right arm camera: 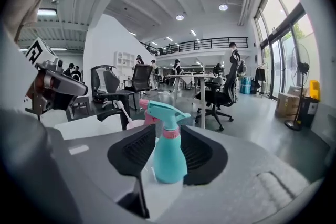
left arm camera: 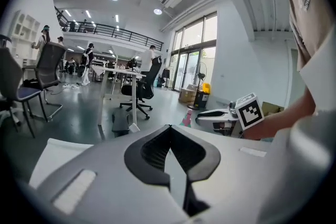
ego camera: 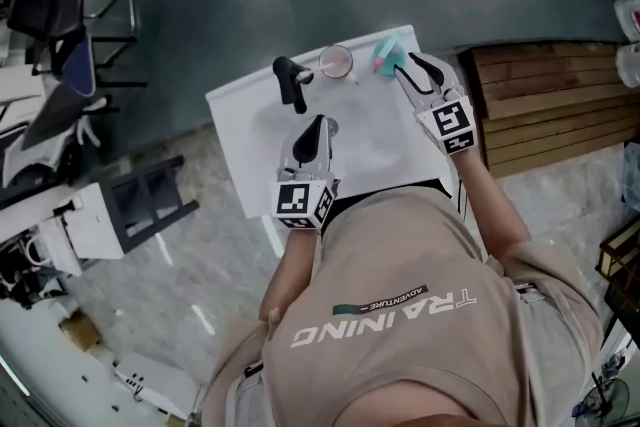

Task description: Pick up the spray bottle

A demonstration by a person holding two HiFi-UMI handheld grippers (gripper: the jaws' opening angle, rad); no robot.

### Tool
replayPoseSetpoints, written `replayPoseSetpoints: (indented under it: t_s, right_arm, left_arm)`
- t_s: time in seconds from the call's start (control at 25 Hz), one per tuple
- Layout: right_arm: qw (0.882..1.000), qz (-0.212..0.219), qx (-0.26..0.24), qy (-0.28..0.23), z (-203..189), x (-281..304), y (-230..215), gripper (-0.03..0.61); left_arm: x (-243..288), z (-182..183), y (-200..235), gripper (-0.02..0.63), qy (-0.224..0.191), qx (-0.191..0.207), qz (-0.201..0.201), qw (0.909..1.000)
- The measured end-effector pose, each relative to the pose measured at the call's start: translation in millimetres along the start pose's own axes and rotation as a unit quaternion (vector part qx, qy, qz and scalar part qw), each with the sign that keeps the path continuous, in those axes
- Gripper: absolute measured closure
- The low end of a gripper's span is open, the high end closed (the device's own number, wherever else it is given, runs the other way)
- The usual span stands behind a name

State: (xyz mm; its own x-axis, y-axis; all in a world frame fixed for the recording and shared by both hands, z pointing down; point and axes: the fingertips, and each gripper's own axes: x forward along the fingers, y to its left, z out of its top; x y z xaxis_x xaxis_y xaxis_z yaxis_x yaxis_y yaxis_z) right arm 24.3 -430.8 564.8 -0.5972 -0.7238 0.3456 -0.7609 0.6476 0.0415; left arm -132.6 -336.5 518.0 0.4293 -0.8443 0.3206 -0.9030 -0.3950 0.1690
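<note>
A teal spray bottle (ego camera: 388,52) with a pink collar stands upright near the far right corner of the white table (ego camera: 240,140). In the right gripper view the spray bottle (right arm camera: 169,157) stands between the two black pads of my right gripper (right arm camera: 168,128), which is open; I see no pad pressing on it. From the head view, my right gripper (ego camera: 418,67) sits just right of the bottle. My left gripper (ego camera: 317,129) hovers over the table's middle, its jaws (left arm camera: 169,129) shut and empty. The bottle (left arm camera: 186,118) and right gripper (left arm camera: 216,113) also show in the left gripper view.
A pink cup (ego camera: 336,62) holding a toothbrush stands left of the bottle, and a black upright object (ego camera: 291,82) stands further left. Wooden pallets (ego camera: 545,100) lie right of the table. Office chairs (ego camera: 60,25) and a cabinet (ego camera: 110,215) stand at the left.
</note>
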Motion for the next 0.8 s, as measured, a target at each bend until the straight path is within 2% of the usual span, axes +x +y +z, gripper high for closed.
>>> replayPoseSetpoints:
  t_s: [0.16,0.56,0.8]
  right_arm:
    - [1.0,0.011,0.02,-0.004,-4,13,-8,0.413]
    - [0.999,0.048,0.023,-0.003,-11,42,-4,0.405]
    - [0.998,0.052,0.012,-0.015,-8,47,-3,0.428]
  left_arm:
    - [-3,-1,-2,0.597,-0.002,-0.007,0.023,0.9997]
    - [-23,-7,10,0.598,0.014,-0.009,0.081,0.9966]
    - [-24,-8,7,0.598,0.011,-0.012,0.089,0.9959]
